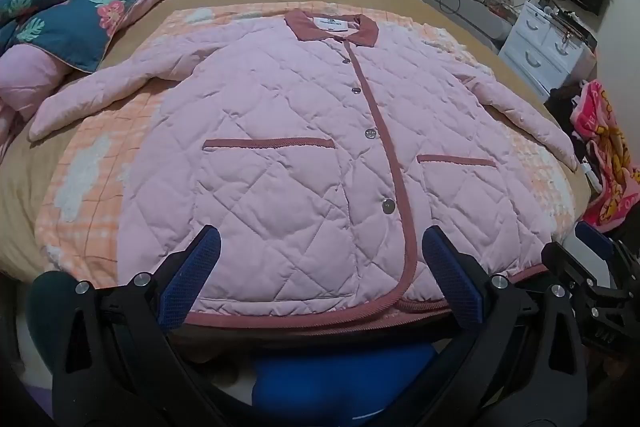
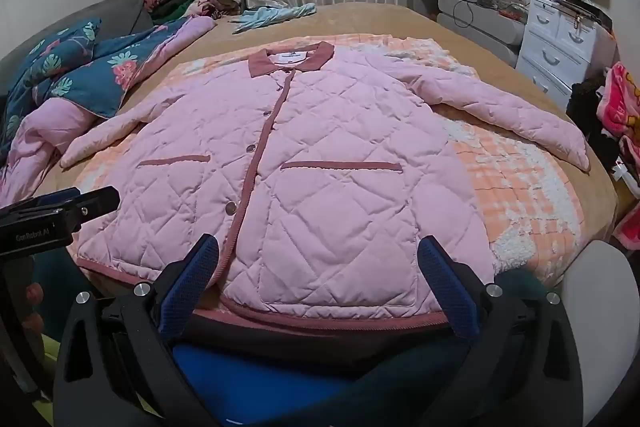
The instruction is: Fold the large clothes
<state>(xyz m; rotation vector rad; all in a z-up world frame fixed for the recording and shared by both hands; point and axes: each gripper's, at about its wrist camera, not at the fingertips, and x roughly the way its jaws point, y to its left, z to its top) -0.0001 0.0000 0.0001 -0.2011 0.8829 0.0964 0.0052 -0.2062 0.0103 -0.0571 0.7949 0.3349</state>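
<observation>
Pink quilted jacket (image 1: 304, 147) lies flat, buttoned; left hand-held gripper (image 1: 320, 251) and right hand-held gripper (image 2: 318, 259) both gape empty

My left gripper (image 1: 320, 279) and right gripper (image 2: 320, 281) look alike: black plastic frames, silver screw heads, blue textured pads (image 2: 188, 283). One body carries white lettering, possibly "GenRobot.AI". I'm wearing blue trousers (image 1: 340, 383), seemingly.

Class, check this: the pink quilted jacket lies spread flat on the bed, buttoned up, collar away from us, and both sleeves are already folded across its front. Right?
Not quite. The jacket lies flat and buttoned, but both sleeves spread outward, unfolded, as the right wrist view shows.
</observation>
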